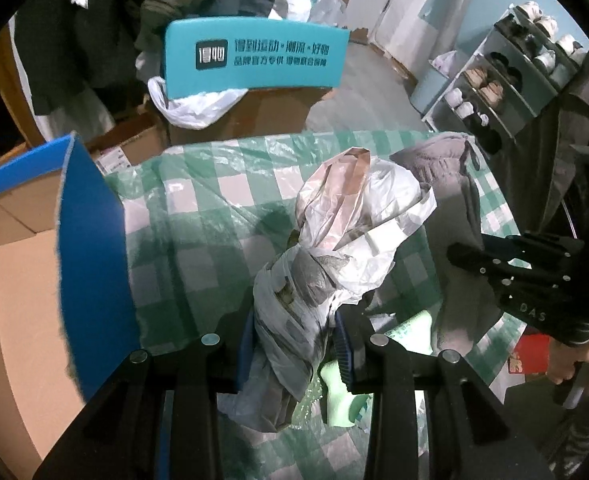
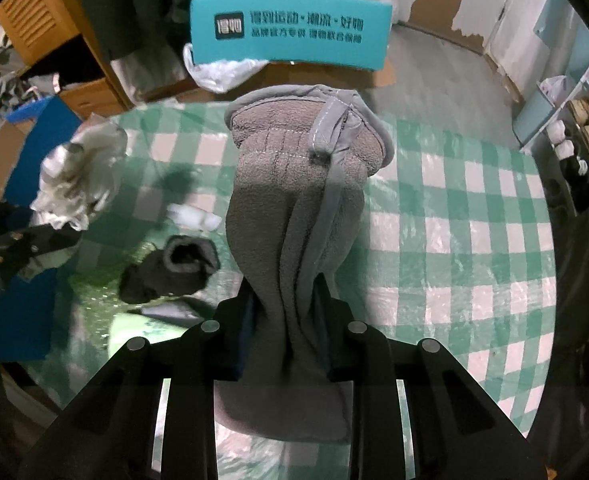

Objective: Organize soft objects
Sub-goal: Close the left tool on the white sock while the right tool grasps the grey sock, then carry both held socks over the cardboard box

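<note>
The left gripper [image 1: 294, 344] was clenched on a crumpled bundle of white and translucent plastic bags [image 1: 334, 248], its blue-padded fingers [image 1: 342, 348] pressing the bundle's lower part from both sides. The bundle rose above a table covered with a green-and-white checked plastic cloth [image 1: 198, 208], beside the blue flap of an open brown cardboard box [image 1: 94, 248] at the table's left edge. In the right wrist view the same bundle [image 2: 78, 176] hung near that blue flap [image 2: 38, 152].

The right gripper [image 2: 284, 332] was clamped on a grey fleece cloth with a stitched grey hem and loop [image 2: 298, 200], which stood up between the jaws and flopped open at the top. From the left wrist view the cloth [image 1: 442, 164] sat behind the bag bundle, with the right gripper's black body [image 1: 526, 268] beside it.

On the checked cloth [image 2: 470, 248] lay a dark grey sock-like item [image 2: 174, 268], a small white object [image 2: 194, 216] just beyond it, and a pale green soft piece [image 1: 346, 392] below the left gripper. A teal board with white printed characters [image 2: 290, 32] stood beyond the table.
</note>
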{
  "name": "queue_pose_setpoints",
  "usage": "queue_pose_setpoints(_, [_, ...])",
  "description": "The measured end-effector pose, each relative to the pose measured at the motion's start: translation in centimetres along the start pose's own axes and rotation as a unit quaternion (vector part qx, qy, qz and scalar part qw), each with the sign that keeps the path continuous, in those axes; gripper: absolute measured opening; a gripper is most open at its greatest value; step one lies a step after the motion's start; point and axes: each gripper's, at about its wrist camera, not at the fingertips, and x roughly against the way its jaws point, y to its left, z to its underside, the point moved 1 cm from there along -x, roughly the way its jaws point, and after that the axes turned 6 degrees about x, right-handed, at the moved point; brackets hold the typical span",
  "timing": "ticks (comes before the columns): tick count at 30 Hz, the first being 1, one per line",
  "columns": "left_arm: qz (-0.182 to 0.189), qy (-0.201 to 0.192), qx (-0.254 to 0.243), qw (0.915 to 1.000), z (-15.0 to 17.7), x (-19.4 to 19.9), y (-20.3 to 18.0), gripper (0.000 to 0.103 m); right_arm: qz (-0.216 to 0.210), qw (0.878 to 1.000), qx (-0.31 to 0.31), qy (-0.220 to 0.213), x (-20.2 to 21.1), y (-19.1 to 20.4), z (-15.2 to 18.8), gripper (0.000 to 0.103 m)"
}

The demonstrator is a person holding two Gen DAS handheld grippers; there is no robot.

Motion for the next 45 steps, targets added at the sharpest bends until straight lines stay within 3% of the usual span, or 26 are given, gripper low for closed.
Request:
queue_pose_setpoints(24, [0.007, -0.043, -0.008, 0.999, 1.6, 6.0, -0.1, 0.035, -0.023, 0.998, 0.011, -0.059, 6.4, 2.0, -0.2, 0.024])
queue_pose_setpoints(45, [-0.02, -0.085, 0.029, 0.9957, 3.2, 12.1, 4.7, 0.035, -0.055, 0.994, 0.059, -0.077, 8.2, 8.1, -2.2, 0.024])
